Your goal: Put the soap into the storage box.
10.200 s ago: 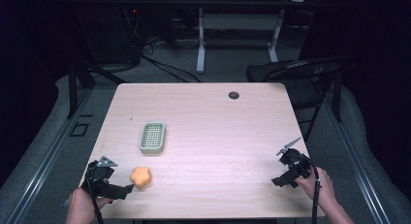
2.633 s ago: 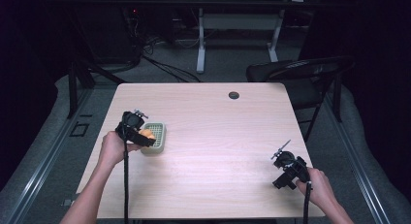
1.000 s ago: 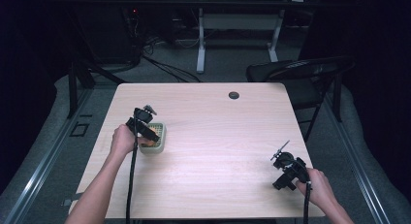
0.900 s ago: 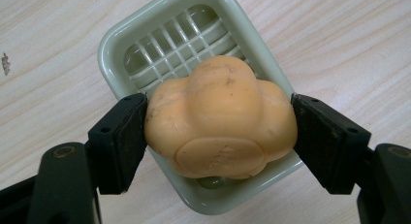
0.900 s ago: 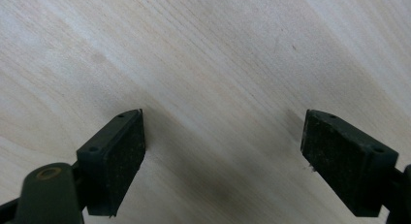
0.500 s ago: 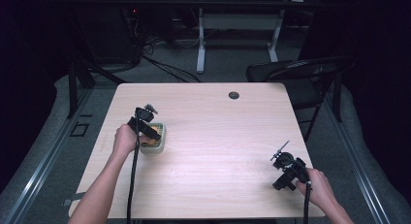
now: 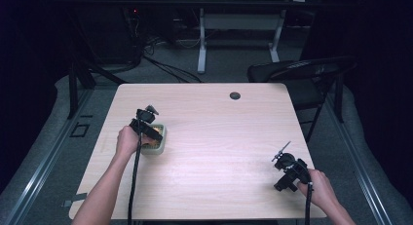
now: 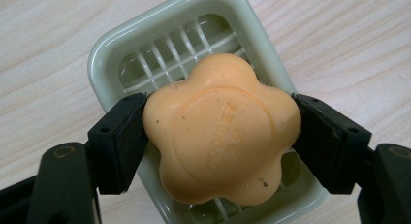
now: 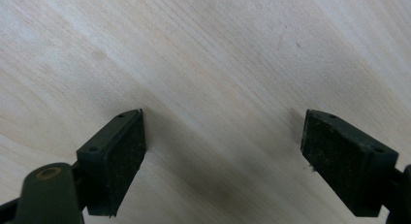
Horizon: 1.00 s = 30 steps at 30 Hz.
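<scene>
Left gripper view shows your left gripper clamped on the orange flower-shaped soap, its black pads pressing the soap's two sides, with the soap sitting just over the slotted floor of the pale green soap dish on the wooden table. In the high view your right gripper rests near the table's near right corner, well apart from the dish, and its jaws stand apart over bare wood with nothing between them.
</scene>
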Tool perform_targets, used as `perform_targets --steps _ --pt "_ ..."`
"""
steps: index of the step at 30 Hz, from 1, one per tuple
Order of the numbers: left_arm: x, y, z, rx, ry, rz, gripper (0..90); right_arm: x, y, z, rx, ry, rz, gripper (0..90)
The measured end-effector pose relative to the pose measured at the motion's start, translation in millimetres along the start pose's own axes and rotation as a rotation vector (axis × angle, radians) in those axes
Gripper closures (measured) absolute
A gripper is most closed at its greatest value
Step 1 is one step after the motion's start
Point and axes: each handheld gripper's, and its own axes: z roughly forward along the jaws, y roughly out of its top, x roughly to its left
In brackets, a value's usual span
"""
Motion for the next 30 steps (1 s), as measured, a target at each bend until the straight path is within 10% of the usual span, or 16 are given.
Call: perform_targets --steps 30 --pt "2.1 -14.1 -31.9 -0.086 0.012 0.013 8.3 0.5 0.7 -0.9 0.013 0.0 -0.014 15.7"
